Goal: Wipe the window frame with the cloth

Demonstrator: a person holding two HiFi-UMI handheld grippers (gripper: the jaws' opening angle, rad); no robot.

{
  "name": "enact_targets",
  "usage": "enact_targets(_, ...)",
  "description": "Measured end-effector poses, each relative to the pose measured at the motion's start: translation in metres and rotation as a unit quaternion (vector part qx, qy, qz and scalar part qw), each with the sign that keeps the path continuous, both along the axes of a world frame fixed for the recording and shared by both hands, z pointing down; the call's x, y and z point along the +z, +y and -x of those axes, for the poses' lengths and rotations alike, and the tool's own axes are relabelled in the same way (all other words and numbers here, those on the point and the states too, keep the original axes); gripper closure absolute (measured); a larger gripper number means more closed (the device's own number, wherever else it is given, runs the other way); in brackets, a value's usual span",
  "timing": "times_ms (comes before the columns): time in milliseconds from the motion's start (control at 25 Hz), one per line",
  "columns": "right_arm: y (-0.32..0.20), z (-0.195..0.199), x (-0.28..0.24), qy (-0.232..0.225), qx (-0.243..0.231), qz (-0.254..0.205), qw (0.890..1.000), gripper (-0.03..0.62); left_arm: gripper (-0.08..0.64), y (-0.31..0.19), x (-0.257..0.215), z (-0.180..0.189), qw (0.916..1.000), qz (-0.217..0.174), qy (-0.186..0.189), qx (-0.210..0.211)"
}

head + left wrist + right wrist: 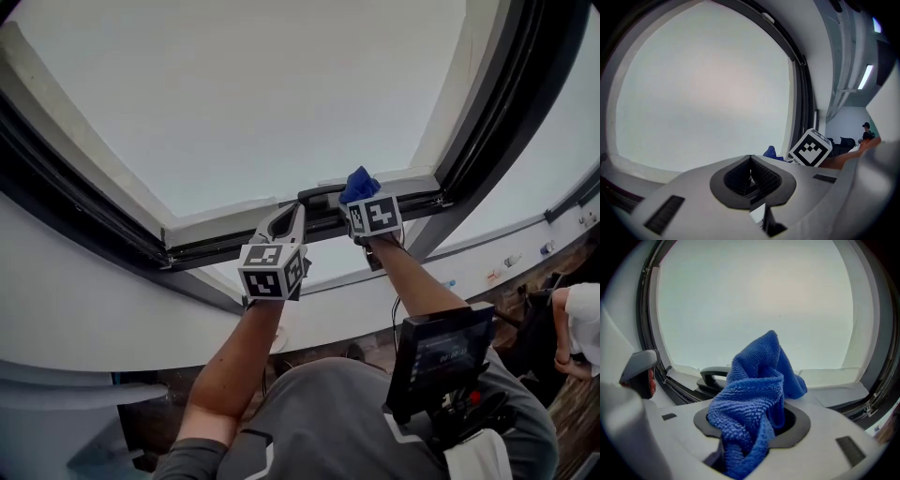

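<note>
Reaching up past a black screen unit (441, 354) at the person's chest, both forearms lead to the tools at the window's lower edge. On the left, the left tool (287, 217) has its jaws pressed together with nothing between them, and its tip points at the frame (225, 249); contact with the frame cannot be told. Just to its right, the right tool (362, 197) pinches a blue cloth (757, 404), which bunches up out of the jaws in a loose, crumpled peak. The cloth sits beside the black handle (711, 377), on the handle's right in both the head view and the right gripper view, low against the frame's bottom rail; whether it presses on the rail is unclear. Beyond the cloth, a pale sill strip runs along the rail, and the dark frame curves up on either side around a bright, featureless pane (281, 94).
</note>
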State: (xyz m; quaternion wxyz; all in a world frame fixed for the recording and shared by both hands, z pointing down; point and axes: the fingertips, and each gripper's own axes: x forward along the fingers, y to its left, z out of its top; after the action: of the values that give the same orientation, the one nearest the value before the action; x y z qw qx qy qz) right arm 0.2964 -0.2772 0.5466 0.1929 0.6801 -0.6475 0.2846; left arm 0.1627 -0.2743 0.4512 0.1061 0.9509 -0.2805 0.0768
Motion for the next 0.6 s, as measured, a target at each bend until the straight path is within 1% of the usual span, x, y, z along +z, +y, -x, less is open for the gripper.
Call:
enact_targets(160,-0.003,0.027,-0.002,-0.046,0.005,-0.012,0.999,0.368,0.550,-0.002,-0.004,0.019,0.9998,-0.002,0.003,-0.018)
enact_targets(360,-0.011,0.056,-0.007,-0.085,-0.014,-0.022,0.996,0.368,0.551,-0.003,-0.011,0.037,0.9993,-0.006,0.005,-0.037)
enact_targets(400,-0.013,0.060,-0.007,-0.089,-0.018,-0.023,0.996,0.368,0.551,-0.003,-0.011,0.040,0.9992,-0.006,0.005,-0.040)
enact_targets(520,-0.015,0.067,-0.006,-0.078,-0.028,-0.022,0.996,0.368,0.551,-0.006,-0.012,0.050,0.9988,-0.005,0.006,-0.049)
enact_targets(600,-0.017,0.068,-0.006,-0.080,-0.032,-0.022,0.996,0.368,0.551,-0.011,-0.011,0.060,0.9982,-0.004,0.009,-0.059)
